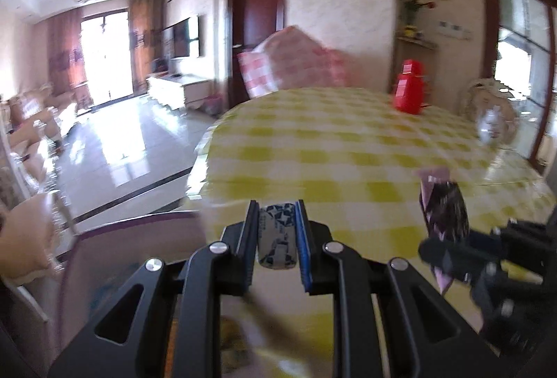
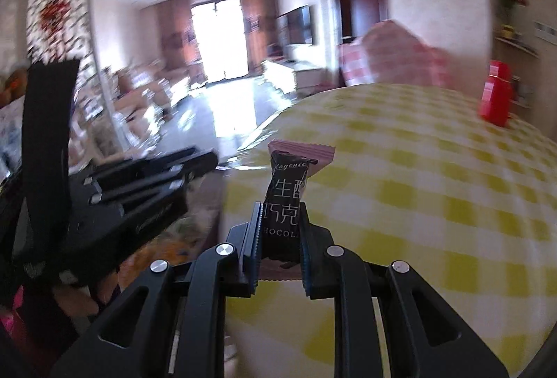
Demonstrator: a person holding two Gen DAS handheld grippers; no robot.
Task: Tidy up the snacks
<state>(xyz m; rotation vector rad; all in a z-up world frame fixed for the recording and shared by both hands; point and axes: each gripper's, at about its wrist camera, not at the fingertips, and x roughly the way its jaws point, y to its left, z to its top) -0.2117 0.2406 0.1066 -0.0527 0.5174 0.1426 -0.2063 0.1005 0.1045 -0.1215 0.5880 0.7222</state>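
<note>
Both tongs [image 1: 277, 235] [image 2: 281, 235] angled down, clamping snacks [image 1: 276, 238] [image 2: 285, 203]

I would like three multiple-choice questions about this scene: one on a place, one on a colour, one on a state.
1. Where does the red container stand?
A. on the checked table near its far edge
B. on the floor
C. inside a drawer

2. What colours are the tablecloth checks?
A. blue and grey
B. yellow and white
C. black and red

3. What is the right gripper doing?
A. standing open and empty
B. holding a spoon
C. shut on a dark chocolate packet

Answers: 1 A, it rests on the cloth at the far side. 2 B, the squares are yellow and white. 3 C, the packet sits clamped between the jaws.
</note>
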